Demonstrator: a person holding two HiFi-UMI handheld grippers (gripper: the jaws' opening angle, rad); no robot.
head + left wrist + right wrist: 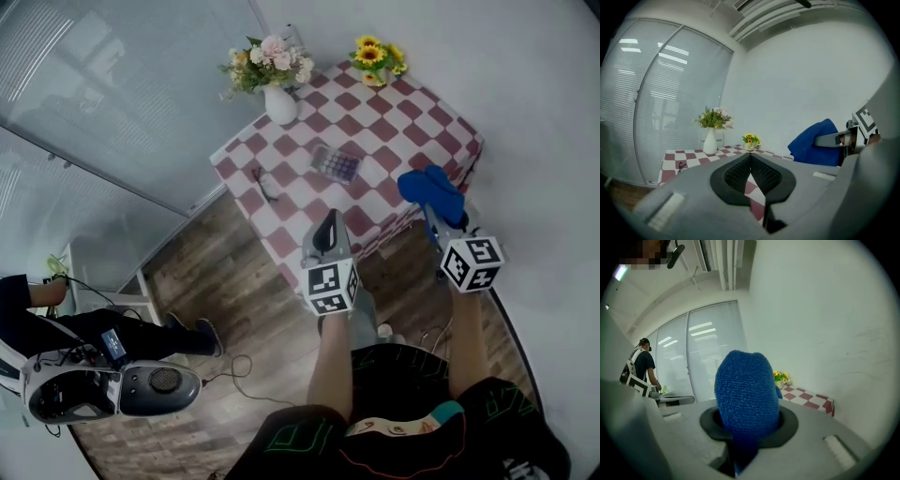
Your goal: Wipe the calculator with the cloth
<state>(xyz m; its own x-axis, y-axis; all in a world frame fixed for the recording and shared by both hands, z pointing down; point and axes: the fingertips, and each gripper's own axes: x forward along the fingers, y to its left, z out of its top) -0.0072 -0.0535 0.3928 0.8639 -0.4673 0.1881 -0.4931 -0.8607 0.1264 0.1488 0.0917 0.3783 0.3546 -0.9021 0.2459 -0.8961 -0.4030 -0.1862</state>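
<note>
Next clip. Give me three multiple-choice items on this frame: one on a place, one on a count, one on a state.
1. Where is the calculator?
A. on the checked table
B. on the floor
C. on a chair

2. How many flower arrangements stand on that table?
A. one
B. two
C. four

3. What does the right tool hold?
A. nothing
B. the blue cloth
C. the calculator

Answers:
1 A: it lies near the table's middle.
2 B: a white vase of flowers and a small sunflower pot.
3 B: the right gripper view shows the cloth clamped between its jaws.
</note>
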